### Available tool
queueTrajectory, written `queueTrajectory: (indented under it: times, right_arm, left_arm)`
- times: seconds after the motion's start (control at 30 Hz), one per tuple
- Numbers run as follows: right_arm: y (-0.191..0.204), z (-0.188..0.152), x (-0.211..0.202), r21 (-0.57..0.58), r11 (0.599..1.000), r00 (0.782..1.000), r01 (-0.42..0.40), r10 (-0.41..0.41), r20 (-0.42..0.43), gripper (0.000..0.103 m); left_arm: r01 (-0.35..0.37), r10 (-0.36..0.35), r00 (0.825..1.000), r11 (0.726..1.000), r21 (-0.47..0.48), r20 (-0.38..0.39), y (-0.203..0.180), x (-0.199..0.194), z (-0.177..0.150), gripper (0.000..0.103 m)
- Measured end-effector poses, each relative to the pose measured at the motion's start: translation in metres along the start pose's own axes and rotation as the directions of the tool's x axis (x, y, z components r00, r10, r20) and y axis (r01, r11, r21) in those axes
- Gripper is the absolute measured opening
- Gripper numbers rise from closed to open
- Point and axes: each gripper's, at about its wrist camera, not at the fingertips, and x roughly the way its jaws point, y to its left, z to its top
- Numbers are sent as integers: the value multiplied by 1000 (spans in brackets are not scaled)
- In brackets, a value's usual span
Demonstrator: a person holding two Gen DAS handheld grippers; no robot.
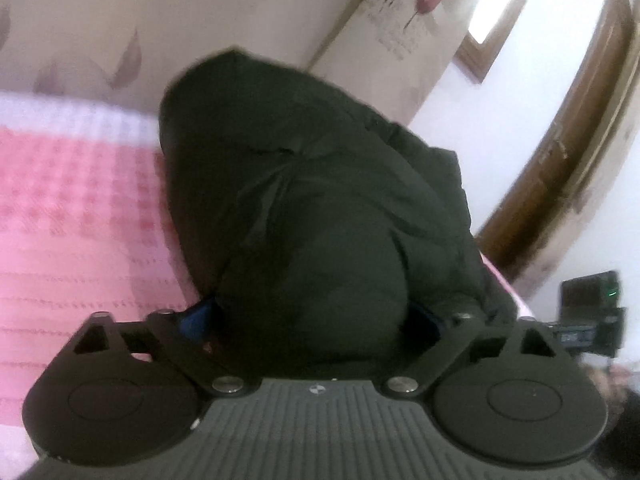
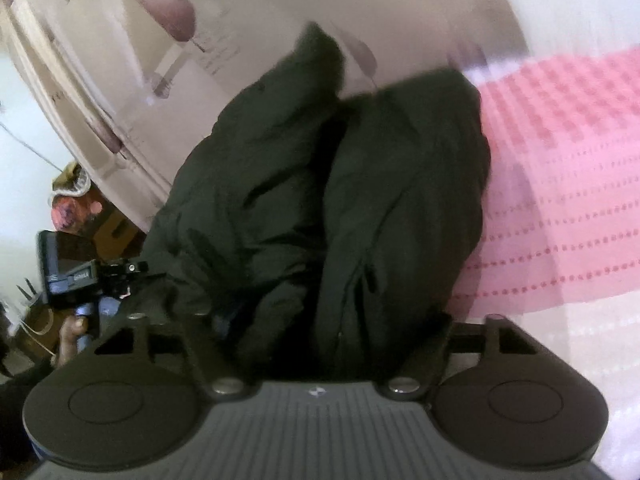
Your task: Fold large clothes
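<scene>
A large dark padded jacket [image 1: 312, 208] lies bunched on a pink checked bedspread [image 1: 80, 208]. It fills the middle of the left wrist view, and bulges between the blue-padded fingers [image 1: 196, 320] of my left gripper [image 1: 316, 324], which is closed on its fabric. In the right wrist view the jacket [image 2: 320, 200] is folded in two thick layers with a zip down the middle. My right gripper [image 2: 328, 332] has the jacket's edge between its fingers and grips it. The fingertips of both grippers are hidden by cloth.
The bedspread [image 2: 560, 160] stretches to the right in the right wrist view. A headboard or wall with leaf prints [image 1: 400, 12] stands behind the jacket. A wooden door frame [image 1: 580, 140] is at the right. The other gripper and the hand [image 2: 76, 280] show at the left.
</scene>
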Motion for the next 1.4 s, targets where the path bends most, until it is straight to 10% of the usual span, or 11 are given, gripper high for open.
queueTrajectory:
  times: [0.27, 0.8, 1.23, 1.4]
  right_arm:
    - [29, -1, -3, -9, 1000, 998, -18, 18, 64, 43]
    - [122, -30, -5, -58, 985, 983, -162, 166, 79, 41]
    - [146, -82, 4, -97, 995, 998, 19, -14, 56, 42]
    - [153, -86, 3, -139, 987, 995, 78, -69, 68, 47]
  left_arm:
    - [-84, 81, 993, 996, 30, 83, -15, -32, 2, 72]
    - [-204, 202, 971, 979, 2, 126, -11, -151, 2, 69]
    - [-308, 291, 940, 949, 75, 178, -20, -190, -55, 64]
    - [-343, 307, 923, 930, 129, 233, -36, -192, -64, 84]
